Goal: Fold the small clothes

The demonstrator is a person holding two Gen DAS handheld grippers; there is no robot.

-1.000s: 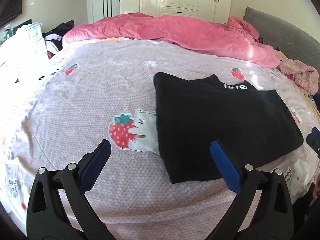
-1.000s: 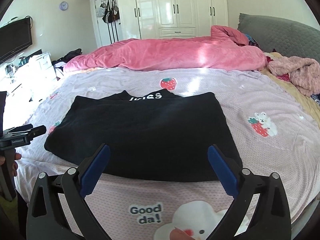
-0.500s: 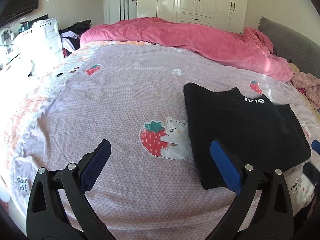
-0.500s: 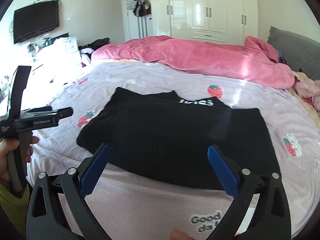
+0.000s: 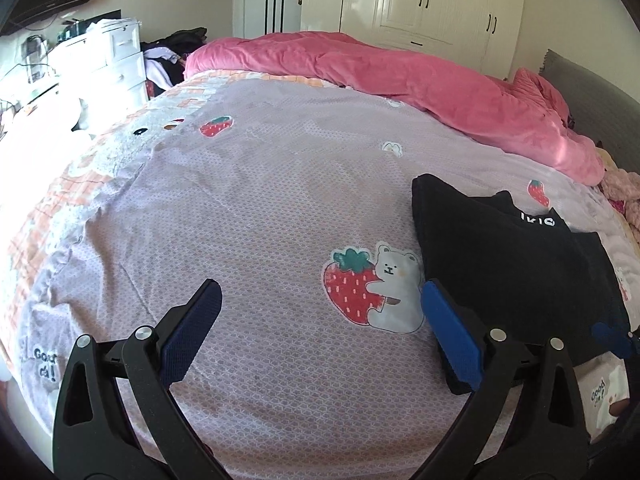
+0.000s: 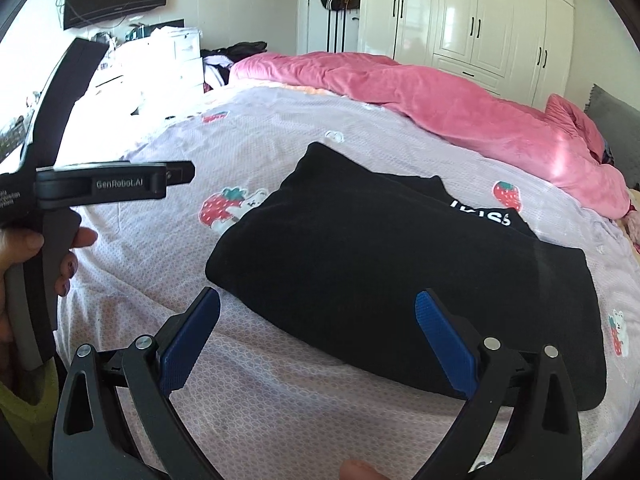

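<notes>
Both hand-held grippers (image 5: 320, 312) (image 6: 318, 316) gape wide, empty; black garment (image 6: 400, 272) untouched.

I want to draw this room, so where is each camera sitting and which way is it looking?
Left wrist view: sits on the left gripper, facing across the bed sheet toward the wardrobe; its two open blue fingers show, holding nothing.
Right wrist view: sits on the right gripper, facing the folded black garment; its open fingers show, plus the hand holding the left gripper's handle.
Both views share the black garment, the strawberry bear print, the pink duvet and the wardrobe.
</notes>
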